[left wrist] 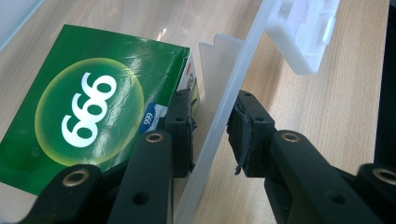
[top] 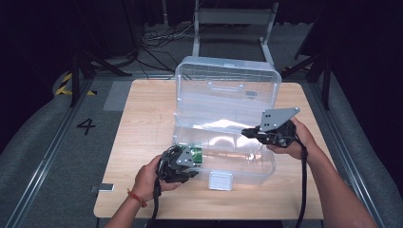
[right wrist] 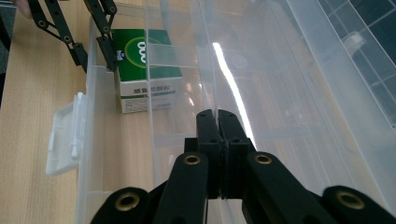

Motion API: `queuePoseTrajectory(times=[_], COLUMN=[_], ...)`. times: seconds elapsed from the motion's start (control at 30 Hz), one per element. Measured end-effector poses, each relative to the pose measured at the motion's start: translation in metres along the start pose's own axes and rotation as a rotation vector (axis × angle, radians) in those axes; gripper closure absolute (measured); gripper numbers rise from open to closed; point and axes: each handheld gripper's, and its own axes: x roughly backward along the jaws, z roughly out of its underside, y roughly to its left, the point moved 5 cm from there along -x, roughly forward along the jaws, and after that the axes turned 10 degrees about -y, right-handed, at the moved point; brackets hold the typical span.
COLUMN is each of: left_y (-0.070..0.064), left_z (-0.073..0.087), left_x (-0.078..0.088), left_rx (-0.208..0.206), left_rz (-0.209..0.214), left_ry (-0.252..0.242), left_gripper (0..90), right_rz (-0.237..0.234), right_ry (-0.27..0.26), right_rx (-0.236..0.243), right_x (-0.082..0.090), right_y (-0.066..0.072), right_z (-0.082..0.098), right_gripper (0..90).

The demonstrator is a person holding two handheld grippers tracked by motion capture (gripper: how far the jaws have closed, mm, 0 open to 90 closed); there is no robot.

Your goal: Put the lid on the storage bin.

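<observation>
Seen from above, a wooden surface (top: 142,142) carries a clear plastic storage box (top: 247,164) at its centre, lid (top: 227,92) raised upright toward the far edge. A white latch (top: 221,180) hangs from the box's near wall.

Nearest the front edge, the left tongs (top: 190,159), held in the person's left hand (top: 149,175), sit at the box's near-left corner. In the left gripper view the left tongs are spread, 1 jaw inside and 1 outside the clear near wall; the inner jaw lies against a green carton (left wrist: 88,112). The carton lies in the near-left corner of the box and bears "999" in white numerals on a yellow-green disc, read upside down here; small print on its white side is illegible.

Farther back, the right tongs (top: 247,132), held by the right hand (top: 297,140), reach over the box's right part. In the right gripper view their jaws are pressed together, pinching nothing visible.
</observation>
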Motion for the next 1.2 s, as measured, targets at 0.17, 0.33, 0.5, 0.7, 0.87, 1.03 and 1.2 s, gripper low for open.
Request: queuePoseTrajectory(times=[0.17,0.33,0.5,0.7,0.87,1.03,1.2], left_y=[-0.001,-0.002,-0.004,-0.004,-0.006,-0.011,-0.014], left_z=[0.000,0.000,-0.001,-0.001,-0.006,-0.011,-0.018], left_x=[0.000,-0.001,-0.001,0.001,0.010,0.026,0.051], left_rx=[0.004,-0.007,-0.025,-0.002,0.005,0.006,0.016], left_rz=[-0.012,-0.019,-0.041,-0.035,-0.044,-0.063,-0.081], left_ry=[-0.008,-0.002,0.002,-0.018,-0.072,-0.108,-0.171], left_gripper=[69.1,68.7,66.3,65.8,59.6,56.3,54.7], right_rz=[-0.009,-0.013,-0.020,-0.012,-0.012,-0.013,-0.006], right_ry=[-0.002,-0.004,-0.005,0.003,-0.006,-0.006,-0.011], right_rx=[0.003,0.008,0.013,0.023,0.020,0.029,0.030], right_x=[0.001,0.001,0.003,0.003,0.003,0.003,0.004], right_y=[0.004,0.007,0.010,0.013,0.014,0.017,0.018], right_z=[0.002,0.002,0.003,0.002,0.004,0.003,0.004], right_gripper=[89.4,89.4,89.4,89.2,89.3,89.3,89.2])
